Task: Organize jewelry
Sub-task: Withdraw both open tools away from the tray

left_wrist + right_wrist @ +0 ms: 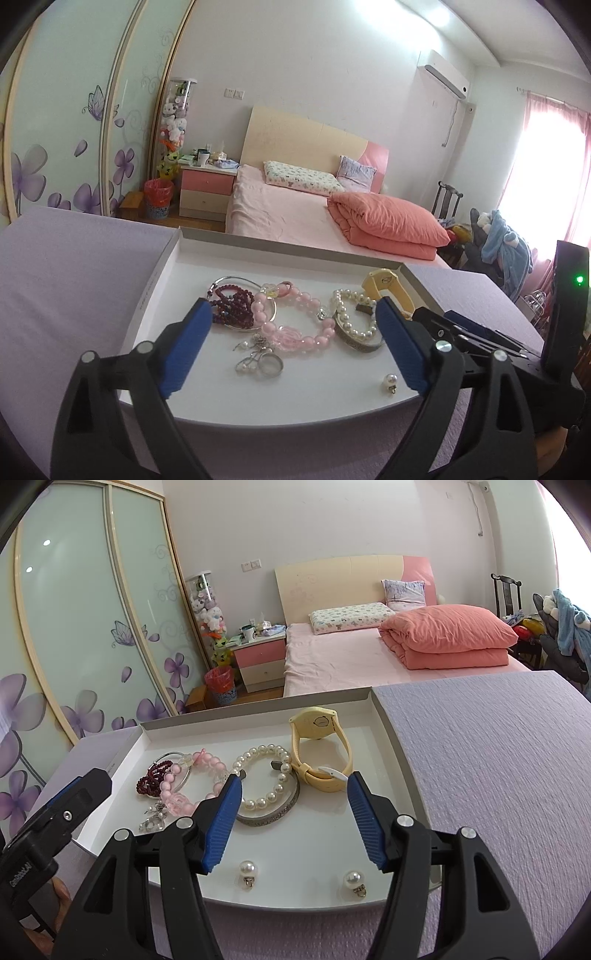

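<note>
A shallow white tray lies on a lilac cloth and holds the jewelry. In it are a pink bead bracelet, a dark red bead bracelet, a white pearl bracelet, a silver bangle, a yellow watch, small silver pieces and two pearl earrings. My left gripper is open above the bracelets. My right gripper is open above the tray, near the watch.
The lilac cloth covers the table around the tray. Beyond the table edge stand a bed with a pink quilt, a nightstand, a red bin and a sliding wardrobe.
</note>
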